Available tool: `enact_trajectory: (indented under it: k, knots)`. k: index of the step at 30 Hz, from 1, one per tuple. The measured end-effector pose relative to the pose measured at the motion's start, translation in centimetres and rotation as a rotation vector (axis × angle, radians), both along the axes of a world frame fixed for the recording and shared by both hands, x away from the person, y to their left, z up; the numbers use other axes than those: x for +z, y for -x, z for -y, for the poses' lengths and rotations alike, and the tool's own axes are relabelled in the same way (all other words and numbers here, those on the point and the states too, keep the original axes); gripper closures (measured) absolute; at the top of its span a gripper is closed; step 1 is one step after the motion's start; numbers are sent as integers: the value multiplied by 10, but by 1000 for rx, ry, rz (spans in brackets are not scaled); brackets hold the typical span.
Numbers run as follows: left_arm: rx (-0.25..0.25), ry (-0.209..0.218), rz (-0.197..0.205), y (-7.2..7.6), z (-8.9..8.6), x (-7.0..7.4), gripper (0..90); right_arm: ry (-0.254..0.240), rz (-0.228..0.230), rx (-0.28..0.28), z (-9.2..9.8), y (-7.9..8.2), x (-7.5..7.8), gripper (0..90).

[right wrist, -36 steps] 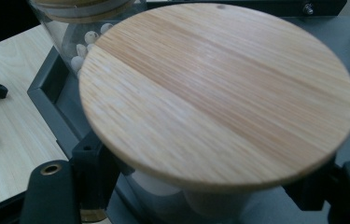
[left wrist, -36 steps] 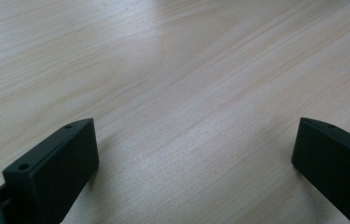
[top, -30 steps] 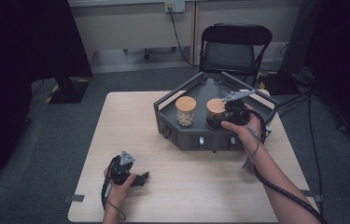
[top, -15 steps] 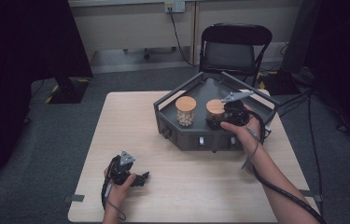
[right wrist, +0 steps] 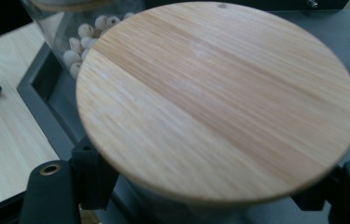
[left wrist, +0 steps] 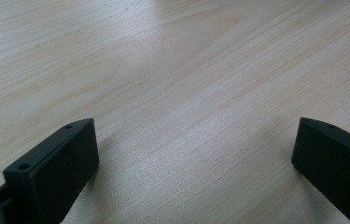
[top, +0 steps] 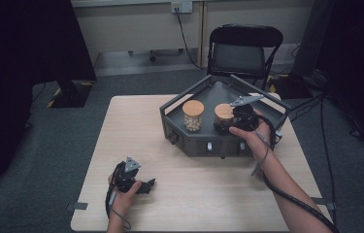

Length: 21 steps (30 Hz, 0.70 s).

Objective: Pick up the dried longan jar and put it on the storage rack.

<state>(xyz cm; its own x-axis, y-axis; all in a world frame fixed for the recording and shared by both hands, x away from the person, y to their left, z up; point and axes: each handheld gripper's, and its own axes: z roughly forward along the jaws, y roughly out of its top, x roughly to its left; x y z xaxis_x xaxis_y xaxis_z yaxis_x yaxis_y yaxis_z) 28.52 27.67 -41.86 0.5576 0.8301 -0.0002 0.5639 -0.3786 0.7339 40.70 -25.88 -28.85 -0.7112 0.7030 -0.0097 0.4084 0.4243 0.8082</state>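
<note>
A dark grey tray (top: 194, 143) sits at the table's far right and holds two glass jars with round wooden lids. The left jar (top: 193, 115) contains pale beads and also appears in the right gripper view as the bead jar (right wrist: 83, 38). My right gripper (top: 232, 122) is shut on the body of the right jar (top: 223, 113), just under its lid (right wrist: 219, 93), with one jaw on each side; the right gripper (right wrist: 205, 189) sits low in its own view. My left gripper (top: 146, 186) rests open on the wooden table (top: 136, 126) near the front left. Nothing lies between the left gripper's (left wrist: 196, 154) jaws.
A black folding chair (top: 245, 48) stands behind the table. The tray has raised walls and an angled frame around the jars. Cables trail from both grippers across the front of the table and over its right edge.
</note>
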Motion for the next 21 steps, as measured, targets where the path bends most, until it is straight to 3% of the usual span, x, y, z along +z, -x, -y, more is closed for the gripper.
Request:
enact_trajectory:
  k: [11, 21]
  knots:
    - [0, 0, 1, 0, 0, 0, 1, -4, -4, -12, -2, 1, 0, 239]
    - [2, 0, 2, 1, 0, 0, 2, -11, -37, -36, 0, -2, 4, 90]
